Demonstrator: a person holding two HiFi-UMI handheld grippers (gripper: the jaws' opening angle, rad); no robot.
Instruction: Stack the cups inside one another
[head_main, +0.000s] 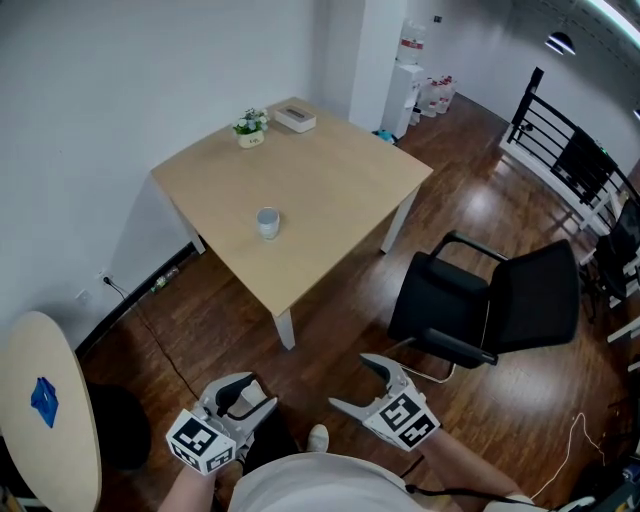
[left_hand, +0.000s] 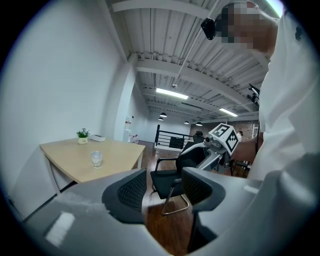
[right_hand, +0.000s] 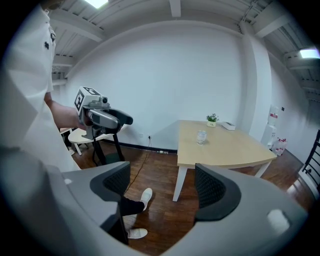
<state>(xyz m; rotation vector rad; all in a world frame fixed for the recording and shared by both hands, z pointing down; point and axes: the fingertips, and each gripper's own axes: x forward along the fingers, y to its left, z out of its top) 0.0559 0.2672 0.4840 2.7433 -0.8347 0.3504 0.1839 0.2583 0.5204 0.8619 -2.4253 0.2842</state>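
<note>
A single small pale cup (head_main: 267, 222) stands upright near the front of the light wooden table (head_main: 330, 170); whether it is one cup or a nested stack cannot be told. It also shows as the cup (left_hand: 96, 159) in the left gripper view and the cup (right_hand: 201, 136) in the right gripper view. Both grippers are held low over the floor, well short of the table. My left gripper (head_main: 248, 392) is open with a moderate gap and holds nothing. My right gripper (head_main: 350, 382) is open wide and also holds nothing.
A potted plant (head_main: 250, 127) and a white box (head_main: 295, 117) sit at the table's far corner. A black office chair (head_main: 490, 300) stands right of the table. A round side table (head_main: 40, 420) is at the lower left. The person's white shoe (head_main: 317, 437) is on the wooden floor.
</note>
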